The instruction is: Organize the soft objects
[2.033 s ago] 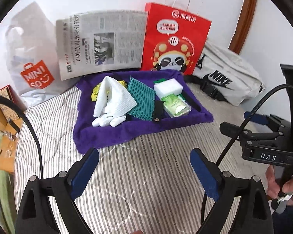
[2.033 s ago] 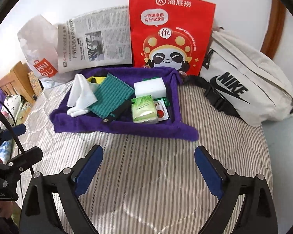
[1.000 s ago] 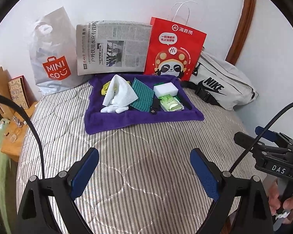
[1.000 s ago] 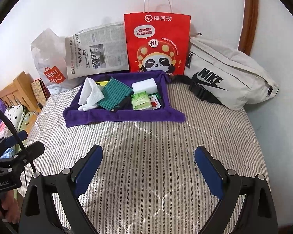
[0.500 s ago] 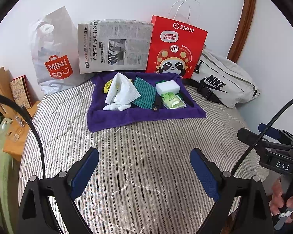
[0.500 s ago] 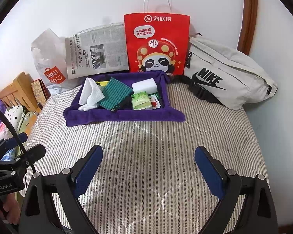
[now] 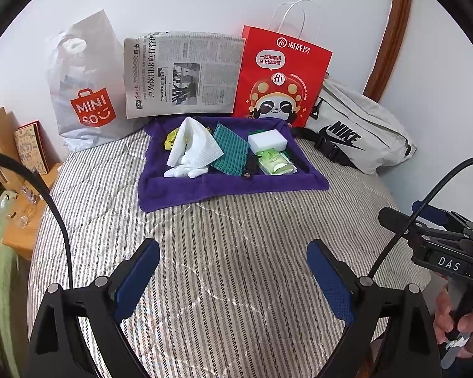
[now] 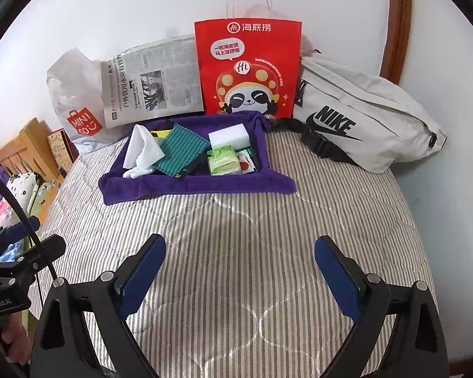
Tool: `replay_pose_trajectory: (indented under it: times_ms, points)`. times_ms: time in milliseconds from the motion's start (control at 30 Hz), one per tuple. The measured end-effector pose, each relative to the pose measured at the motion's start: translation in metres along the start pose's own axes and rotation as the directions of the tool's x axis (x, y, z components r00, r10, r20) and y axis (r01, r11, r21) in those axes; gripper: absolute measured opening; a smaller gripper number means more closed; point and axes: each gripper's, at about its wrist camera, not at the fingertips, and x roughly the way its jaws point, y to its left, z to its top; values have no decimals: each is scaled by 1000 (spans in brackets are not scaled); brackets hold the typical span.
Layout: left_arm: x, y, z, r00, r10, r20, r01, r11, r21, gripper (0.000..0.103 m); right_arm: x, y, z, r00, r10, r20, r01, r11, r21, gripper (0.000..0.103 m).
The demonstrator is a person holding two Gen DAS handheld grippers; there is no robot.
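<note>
I hold both claws low over the striped bedspread, and both are released: the left claw and the right claw each have their blue pads spread wide with nothing between them.

The soft things all lie on the purple towel, which is my landmark. It sits far ahead of both claws, close under the red paper bag and the newspaper that lean on the wall. On the towel's left part lies a white cloth with a white glove just at its near edge and something yellow behind it. In the middle lies a green cloth, its long side running slantwise from far left to near right. On the towel's right part sit a white sponge and, just nearer, a green pack of wipes.

The towel's long side runs across my view. From the left claw it lies straight ahead and a little left; from the right claw, ahead and leftward too. I judge neither clearly nearer; the left suits the white cloth, the right the sponge and wipes.

Everything gathered on the towel could be a sorted pile or one waiting to be sorted; I cannot tell which.
</note>
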Motion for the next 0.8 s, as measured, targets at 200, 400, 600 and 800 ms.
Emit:
replay_pose_trajectory:
  times_ms: [200,400,600,800]
  points:
    - [-1,0,-1,1000,5,2,-5,1000,1,95,-1,-2,-1,1000,2,4,-3,1000,12,95]
    - [-1,0,-1,1000,0,1,0,1000,7,95,-1,0,-1,1000,2,7,-2,1000,2,95]
    - [-1,0,-1,1000,2,1,-2,1000,11,95,-1,2,-2,1000,5,6,-5,1000,1,95]
    - [-1,1,-2,1000,3,2,-3,1000,9,95,0,2,-3,1000,4,4,-4,1000,1,95]
